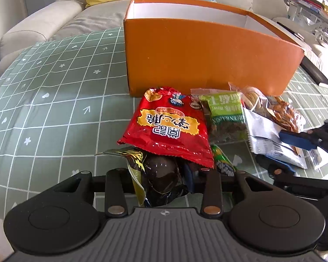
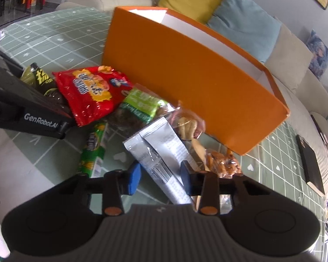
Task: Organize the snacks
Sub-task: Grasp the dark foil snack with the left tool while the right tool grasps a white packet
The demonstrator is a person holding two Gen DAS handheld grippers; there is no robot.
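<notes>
My right gripper (image 2: 159, 180), fingers apart, straddles a light, crinkly, slippery silver packet (image 2: 161, 152) at twelve o'clock; my left gripper (image 1: 161, 174) clamps a soft dark pouch (image 1: 164, 179).

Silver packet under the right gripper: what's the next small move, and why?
Probably close the right gripper on the silver packet. Its blue pads straddle the packet with gaps on both sides, so nothing is gripped yet, and the open orange box stands just behind.
</notes>
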